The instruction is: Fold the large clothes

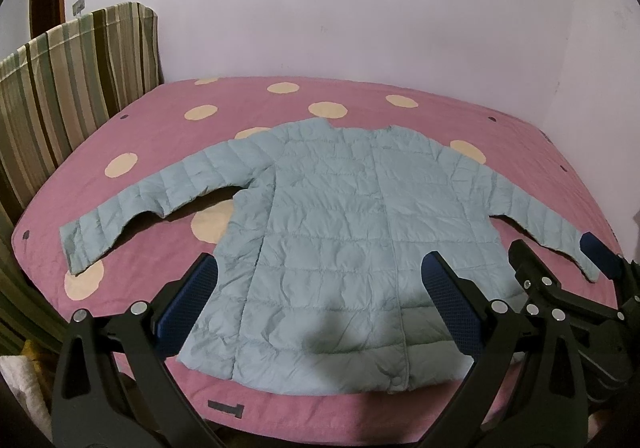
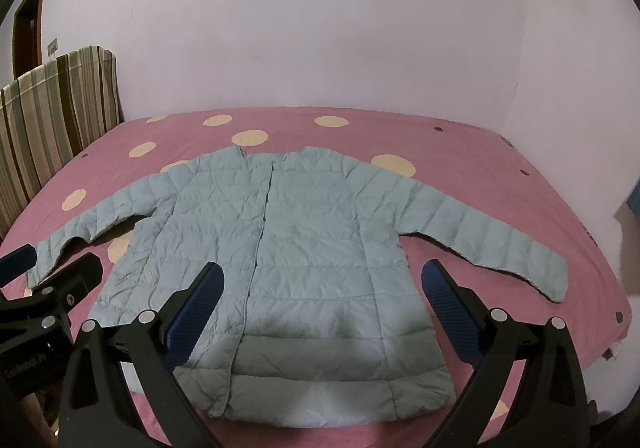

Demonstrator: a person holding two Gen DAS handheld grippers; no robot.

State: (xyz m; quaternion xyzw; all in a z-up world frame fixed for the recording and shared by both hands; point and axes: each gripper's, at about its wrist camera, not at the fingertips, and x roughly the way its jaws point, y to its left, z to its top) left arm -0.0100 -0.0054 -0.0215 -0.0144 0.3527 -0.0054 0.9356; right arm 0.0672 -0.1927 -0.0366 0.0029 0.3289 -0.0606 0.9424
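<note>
1. We see the pale blue quilted jacket [image 1: 332, 232] lying flat and front-up in the middle of the bed [image 1: 532, 152], sleeves spread outward, hem nearest us.
2. Our left gripper [image 1: 320, 304] and right gripper [image 2: 324, 304] both hover above the jacket's hem, jaws spread wide, holding nothing.
3. We judge the slick, puffy shell likely to slip from a shallow pinch, or spring back open after a fold.
4. Grabbing one layer only could drag the front placket [image 2: 260, 232] askew.
5. Beyond the jacket, the pink dotted cover looks soft and may bunch; a striped cloth [image 1: 76, 88] stands left of the jacket.
</note>
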